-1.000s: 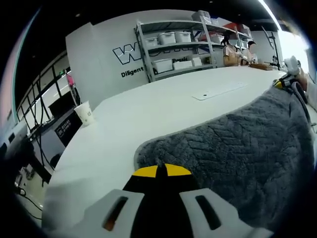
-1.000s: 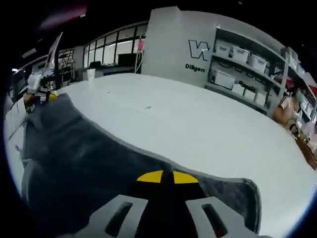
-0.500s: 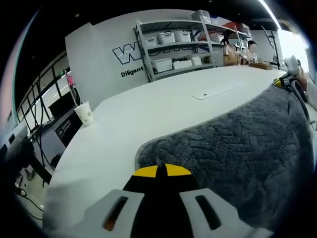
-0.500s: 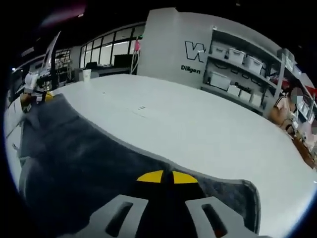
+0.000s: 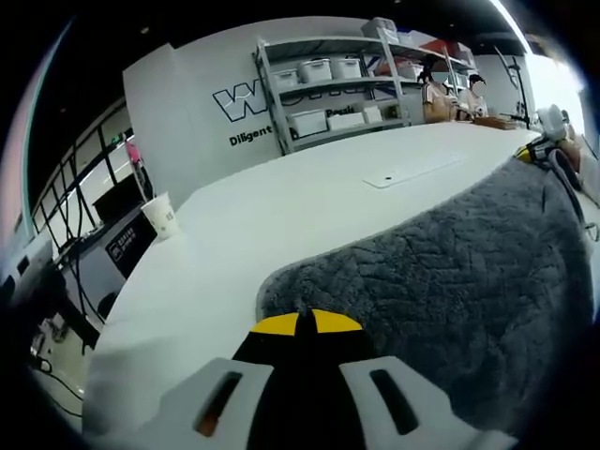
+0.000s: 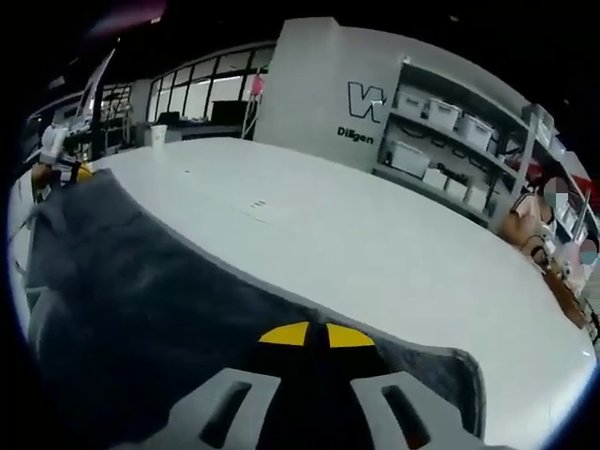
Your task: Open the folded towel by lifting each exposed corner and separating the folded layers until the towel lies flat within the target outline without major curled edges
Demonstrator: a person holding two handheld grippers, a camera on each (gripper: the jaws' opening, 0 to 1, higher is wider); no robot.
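Grey and plush, the towel [image 5: 441,272] has a raised herringbone weave in its pile and a neatly hemmed, rounded corner. It lies on the smooth white surface [image 5: 281,206], spread as a broad sheet with its far edge running in a long, gently curved line across the surface.

From the left gripper view, the left tool [image 5: 305,323] has its yellow-tipped jaws pressed together on the towel's near corner, the fabric stretching away from there toward the right tool [image 5: 539,150], a small yellow-and-white shape at the opposite end. The long axis of the cloth runs between the two tools.

From the right gripper view, the right tool [image 6: 314,335] is likewise clamped on its own corner of the towel [image 6: 141,300], which looks darker and smoother here, with a soft fold sagging along its near side. The left tool [image 6: 70,169] sits at the far end of the cloth.

Beyond the towel, a thin flat white plate [image 5: 412,171] lies on the surface, and a white paper cup [image 5: 161,214] stands upright near the surface's edge. Metal shelving [image 5: 328,89] holds translucent plastic bins against a pale wall with dark lettering, and people [image 5: 450,94] stand near it.
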